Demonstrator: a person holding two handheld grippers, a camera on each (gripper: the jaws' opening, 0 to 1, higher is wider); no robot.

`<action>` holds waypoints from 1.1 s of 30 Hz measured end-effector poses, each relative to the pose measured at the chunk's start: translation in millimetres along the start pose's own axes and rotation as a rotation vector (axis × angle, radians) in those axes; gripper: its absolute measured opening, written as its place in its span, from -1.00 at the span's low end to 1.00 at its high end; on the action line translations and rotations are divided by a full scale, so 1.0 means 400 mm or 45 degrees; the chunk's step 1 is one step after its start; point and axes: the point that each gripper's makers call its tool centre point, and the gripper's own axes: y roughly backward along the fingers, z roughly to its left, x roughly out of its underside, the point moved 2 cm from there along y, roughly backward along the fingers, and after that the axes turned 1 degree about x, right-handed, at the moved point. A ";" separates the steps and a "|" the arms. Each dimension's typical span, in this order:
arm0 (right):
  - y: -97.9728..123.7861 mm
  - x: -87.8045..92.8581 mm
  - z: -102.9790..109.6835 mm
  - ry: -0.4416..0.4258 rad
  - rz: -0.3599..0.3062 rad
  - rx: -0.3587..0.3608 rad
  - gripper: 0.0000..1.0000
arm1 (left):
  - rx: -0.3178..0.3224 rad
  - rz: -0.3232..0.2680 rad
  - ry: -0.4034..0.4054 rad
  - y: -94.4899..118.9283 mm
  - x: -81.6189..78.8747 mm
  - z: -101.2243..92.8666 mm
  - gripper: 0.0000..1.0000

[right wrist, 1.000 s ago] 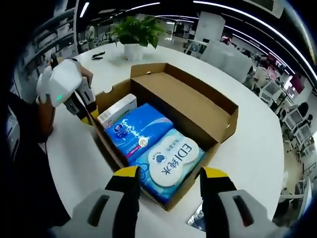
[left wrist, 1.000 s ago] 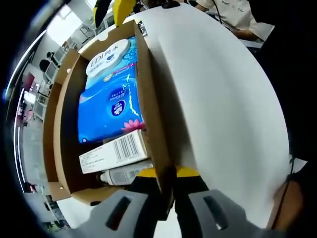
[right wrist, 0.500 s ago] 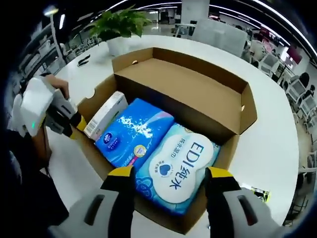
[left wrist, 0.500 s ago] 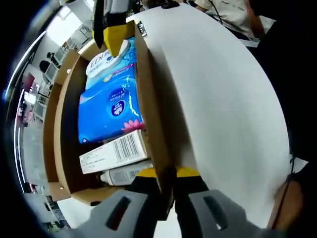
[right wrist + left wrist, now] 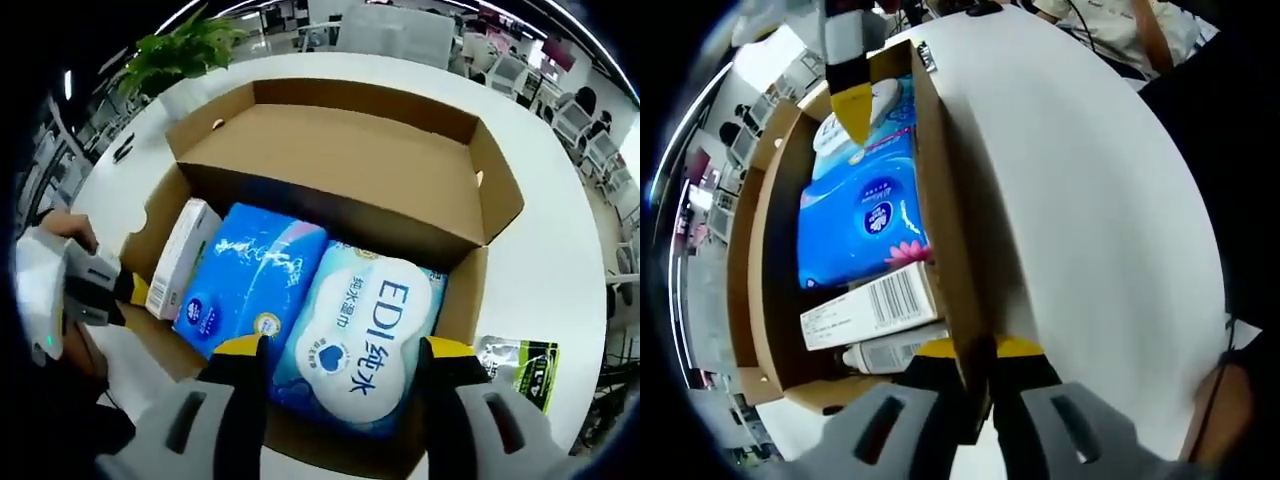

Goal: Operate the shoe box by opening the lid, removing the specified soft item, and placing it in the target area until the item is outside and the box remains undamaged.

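Left gripper (image 5: 980, 352) is clamped tight on the near wall of the shoe box (image 5: 945, 240), yellow-tipped jaws pinching the cardboard edge between them; in the right gripper view you can see it (image 5: 128, 290) at the far left, gripping the box end wall with a hand (image 5: 62, 228) behind it. Moving right inside the box (image 5: 330, 160): a white carton with a barcode (image 5: 180, 257) stands on its side at the left end, then a blue tissue pack (image 5: 250, 285), then the soft wipes pack with the white EDI label (image 5: 360, 335) at the right end, all lying side by side and touching. The lid (image 5: 340, 165) is already flipped open, lying back behind the box. Right gripper (image 5: 345, 362) has its jaws spread wide apart, hanging just over the wipes pack with one jaw either side of the label; can't tell if it touches. Further right on the white table (image 5: 540, 260) lies a small green and black packet (image 5: 518, 362), just beside the box corner. Up top left sits a potted plant (image 5: 180, 52).
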 end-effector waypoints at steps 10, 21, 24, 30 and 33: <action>-0.008 0.007 0.004 -0.063 0.091 0.051 0.24 | 0.002 -0.010 -0.015 -0.001 0.001 0.002 -0.87; -0.052 0.021 0.001 -0.091 0.206 0.149 0.17 | 0.001 -0.021 -0.021 -0.003 0.000 0.008 -0.87; -0.068 0.025 0.002 -0.089 0.259 0.140 0.21 | 0.002 -0.025 -0.025 -0.003 0.001 0.009 -0.87; -0.079 0.029 0.005 -0.134 0.310 0.113 0.22 | 0.005 -0.038 -0.026 -0.002 0.000 0.010 -0.88; -0.089 0.032 0.005 -0.153 0.325 0.112 0.24 | 0.005 -0.038 -0.030 -0.003 -0.001 0.010 -0.88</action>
